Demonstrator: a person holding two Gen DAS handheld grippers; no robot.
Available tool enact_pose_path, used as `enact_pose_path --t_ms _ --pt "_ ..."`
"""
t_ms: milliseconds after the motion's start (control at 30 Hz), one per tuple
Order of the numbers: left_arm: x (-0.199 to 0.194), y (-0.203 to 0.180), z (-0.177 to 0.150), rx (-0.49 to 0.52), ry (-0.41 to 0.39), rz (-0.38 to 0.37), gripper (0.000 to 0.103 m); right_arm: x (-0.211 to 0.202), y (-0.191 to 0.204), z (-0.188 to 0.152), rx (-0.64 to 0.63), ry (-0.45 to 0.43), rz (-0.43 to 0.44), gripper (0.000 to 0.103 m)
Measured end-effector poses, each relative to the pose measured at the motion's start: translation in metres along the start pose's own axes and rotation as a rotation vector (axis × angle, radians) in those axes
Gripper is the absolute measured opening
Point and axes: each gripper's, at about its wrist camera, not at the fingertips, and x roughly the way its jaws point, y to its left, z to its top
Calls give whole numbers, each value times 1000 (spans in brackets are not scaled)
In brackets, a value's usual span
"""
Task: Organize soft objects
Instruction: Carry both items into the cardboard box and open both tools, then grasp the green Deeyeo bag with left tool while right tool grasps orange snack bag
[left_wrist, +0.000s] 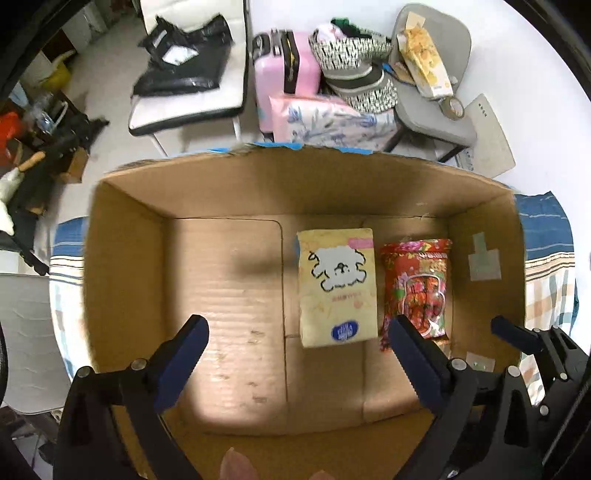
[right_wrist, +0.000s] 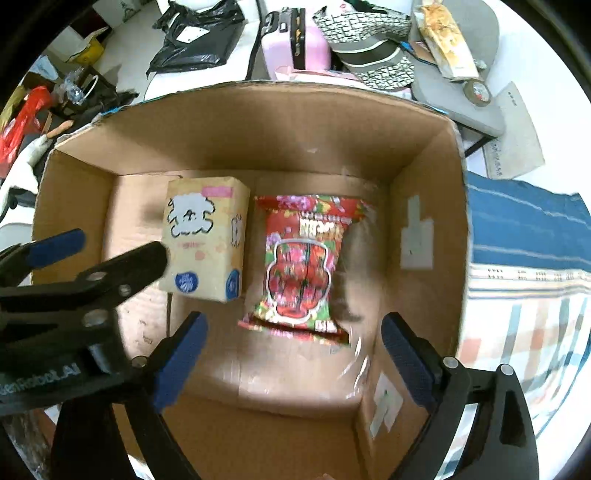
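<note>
An open cardboard box (left_wrist: 122, 258) (right_wrist: 428, 229) holds a yellow tissue pack with a white dog drawing (left_wrist: 338, 286) (right_wrist: 205, 236) and, right of it, a red flowered packet (left_wrist: 417, 284) (right_wrist: 303, 258). Both lie flat on the box floor, side by side. My left gripper (left_wrist: 295, 350) is open and empty above the near part of the box; it also shows at the left of the right wrist view (right_wrist: 74, 254). My right gripper (right_wrist: 291, 347) is open and empty just above the near end of the red packet; part of it shows in the left wrist view (left_wrist: 517, 336).
The box rests on a blue, white and plaid cloth (right_wrist: 524, 258). Behind it stand a white chair with a black bag (left_wrist: 184, 66), a pink suitcase (left_wrist: 284, 70), patterned bags (left_wrist: 354, 70) and a grey chair with a yellow packet (left_wrist: 424, 59).
</note>
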Motion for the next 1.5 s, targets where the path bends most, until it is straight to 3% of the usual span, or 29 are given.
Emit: enact_pose_path --t_ms 567,800,1067,1300,1500 --pt "-91 6 -90 -47 -228 101 99 -89 8 -97 68 -197 -58 97" --pt "-131 6 -125 -49 -300 115 99 -129 22 -137 62 -272 -78 97" --pt "-175 -3 -166 -37 -368 91 99 -164 26 -188 78 -324 -40 97" --pt "-178 -8 -194 -59 -341 67 100 -164 4 -230 85 -282 28 97" --pt "-125 -6 -222 -119 -208 87 100 -111 -49 -250 131 -157 29 97"
